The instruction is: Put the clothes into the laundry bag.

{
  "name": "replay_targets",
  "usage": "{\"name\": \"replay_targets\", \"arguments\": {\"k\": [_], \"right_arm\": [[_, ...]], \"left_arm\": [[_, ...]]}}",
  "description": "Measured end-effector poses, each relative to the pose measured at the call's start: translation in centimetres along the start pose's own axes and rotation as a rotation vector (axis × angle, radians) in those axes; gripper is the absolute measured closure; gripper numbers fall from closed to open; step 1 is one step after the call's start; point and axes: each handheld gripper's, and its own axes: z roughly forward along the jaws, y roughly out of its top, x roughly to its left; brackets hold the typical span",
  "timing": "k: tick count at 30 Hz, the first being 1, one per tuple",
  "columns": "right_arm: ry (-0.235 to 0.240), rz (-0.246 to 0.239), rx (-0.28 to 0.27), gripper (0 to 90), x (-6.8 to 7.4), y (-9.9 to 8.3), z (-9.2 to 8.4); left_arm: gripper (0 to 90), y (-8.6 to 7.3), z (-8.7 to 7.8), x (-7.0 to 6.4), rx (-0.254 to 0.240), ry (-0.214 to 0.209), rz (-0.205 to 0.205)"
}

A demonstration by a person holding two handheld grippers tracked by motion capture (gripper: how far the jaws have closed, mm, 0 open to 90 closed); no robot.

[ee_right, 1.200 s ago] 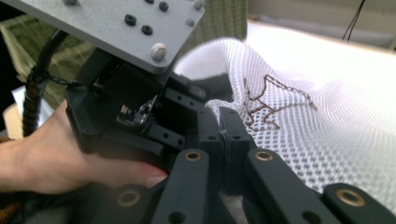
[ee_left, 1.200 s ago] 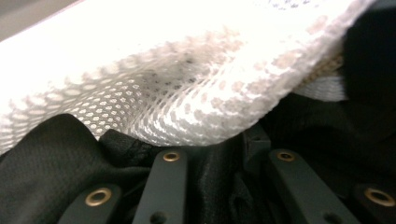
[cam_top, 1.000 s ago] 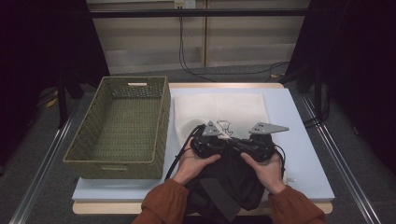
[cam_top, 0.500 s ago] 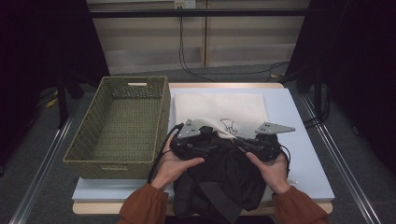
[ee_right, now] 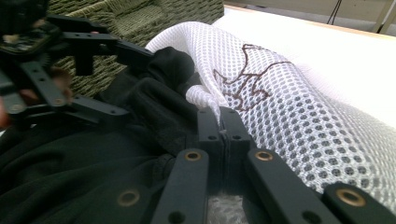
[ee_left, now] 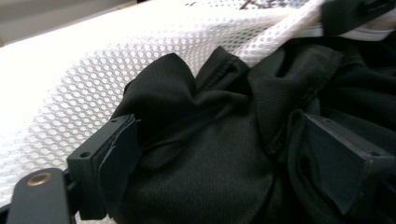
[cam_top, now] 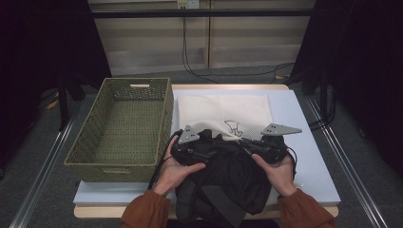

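Observation:
A white mesh bag (cam_top: 223, 111) with a dinosaur outline lies flat on the table, its near edge lifted. A black garment (cam_top: 228, 175) bunches at that edge, partly tucked under the mesh (ee_left: 93, 79). My left gripper (cam_top: 211, 145) sits at the garment's left; its jaws have just been opening and stand wide apart (ee_left: 224, 163) with black cloth (ee_left: 210, 154) bulging loosely between them. My right gripper (cam_top: 247, 142) is shut, pinching the bag's mesh rim (ee_right: 205, 100) between its fingertips (ee_right: 219, 126). The left gripper (ee_right: 135, 84) shows open in the right gripper view.
A green woven basket (cam_top: 123, 128) stands left of the bag, close to my left hand. The pale blue table top (cam_top: 309, 142) has bare room on the right. Rails run along both sides, and cables hang at the back.
My left gripper has slid left along the garment and its jaws have spread apart. The right gripper has stayed in place, still pinching the mesh.

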Motion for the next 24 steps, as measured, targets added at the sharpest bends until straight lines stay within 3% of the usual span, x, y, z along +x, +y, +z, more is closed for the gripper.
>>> {"name": "replay_targets", "arguments": {"k": [2, 4, 6, 8, 12, 15, 18, 20, 24], "right_arm": [[-0.002, 0.006, -0.003, 89.3, -0.1, 0.0, -0.1], [-0.002, 0.012, -0.003, 89.4, -0.3, 0.0, -0.1], [-0.002, 0.012, -0.003, 89.3, -0.3, 0.0, -0.1], [0.0, 0.008, -0.003, 89.3, -0.3, 0.0, -0.1], [0.001, 0.008, -0.002, 89.4, -0.2, 0.0, 0.0], [0.002, 0.012, -0.005, 89.3, -0.1, 0.1, 0.1], [0.009, 0.003, -0.006, 89.4, 0.0, 0.2, 0.2], [0.011, 0.006, -0.007, 89.4, 0.0, 0.3, 0.3], [0.015, 0.009, -0.01, 89.4, 0.0, 0.3, 0.5]], "left_arm": [[13.3, 0.1, -0.4, -0.1, -0.006, 0.013, 0.013], [13.3, 0.1, -0.5, 0.1, -0.005, 0.003, -0.011], [13.2, 0.0, -0.8, 0.3, -0.022, 0.018, -0.003], [11.4, -0.1, -0.7, 0.3, -0.012, 0.037, -0.024], [6.4, -0.8, 0.7, 0.5, 0.017, 0.02, -0.037], [6.0, -1.7, 2.0, 1.0, 0.083, -0.039, -0.073], [18.4, -1.9, 2.5, 1.0, 0.144, -0.094, -0.11], [34.2, -1.9, 2.6, 1.2, 0.163, -0.123, -0.107], [61.1, -1.4, 2.0, 0.9, 0.162, -0.114, -0.059]]}}
